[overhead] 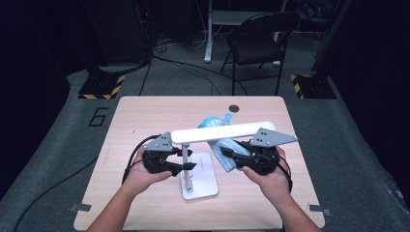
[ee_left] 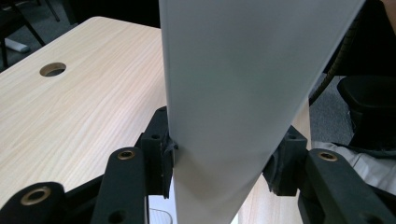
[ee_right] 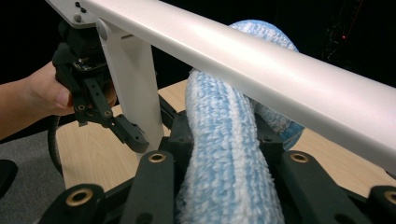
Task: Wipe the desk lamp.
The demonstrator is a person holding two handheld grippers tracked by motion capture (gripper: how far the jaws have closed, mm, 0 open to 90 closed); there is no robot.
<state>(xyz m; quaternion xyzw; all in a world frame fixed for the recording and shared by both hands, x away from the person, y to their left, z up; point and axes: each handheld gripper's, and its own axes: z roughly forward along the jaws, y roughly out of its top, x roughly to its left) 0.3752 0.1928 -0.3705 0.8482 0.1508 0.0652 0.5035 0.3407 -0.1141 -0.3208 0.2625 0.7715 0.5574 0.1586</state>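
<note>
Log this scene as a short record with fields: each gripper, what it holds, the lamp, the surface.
left gripper: shut on the lamp post, pads pressing both sides
right gripper: shut on the blue cloth, which bulges up between the jaws
lamp: white desk lamp, upright post on a flat base, long lamp head lying across above
cloth position: under and beside the lamp head, right of the post
surface: light wooden table with a round cable hole
</note>
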